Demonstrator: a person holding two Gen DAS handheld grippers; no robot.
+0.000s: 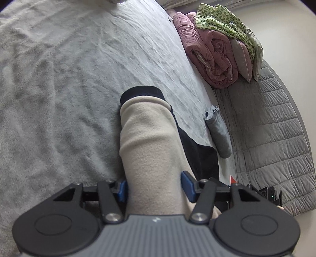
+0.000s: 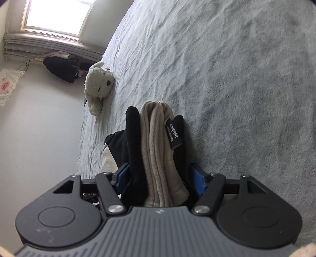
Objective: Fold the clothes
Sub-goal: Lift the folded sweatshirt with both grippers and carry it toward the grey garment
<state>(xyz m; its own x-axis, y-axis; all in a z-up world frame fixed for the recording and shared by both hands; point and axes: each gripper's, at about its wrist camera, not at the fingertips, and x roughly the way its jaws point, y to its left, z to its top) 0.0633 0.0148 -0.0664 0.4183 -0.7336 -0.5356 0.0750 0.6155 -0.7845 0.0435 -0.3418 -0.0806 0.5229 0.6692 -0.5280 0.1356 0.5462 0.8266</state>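
A beige-and-black fleece garment [image 1: 150,142] lies bunched on a bed covered with a grey blanket [image 1: 49,79], its cloth running between the blue pads of both handheld grippers. In the left wrist view the left gripper [image 1: 155,187] straddles a beige fold; its left pad sits against the cloth, while the right pad [image 1: 188,182] stands just clear of it, so the jaws are spread around the fabric rather than pinching it. In the right wrist view the right gripper [image 2: 161,179] frames a thick gathered bundle of the same garment, black outside and beige within, with a black label [image 2: 174,133] showing; whether its pads press on the bundle or merely flank it cannot be told. Along the bed's edge lie a small grey cloth [image 1: 218,134], a rolled pink quilt [image 1: 213,57] topped by a green patterned cloth [image 1: 225,21], and a grey quilted cover [image 1: 272,126]. A white plush dog [image 2: 98,87] rests near the wall below a bright window [image 2: 57,15]
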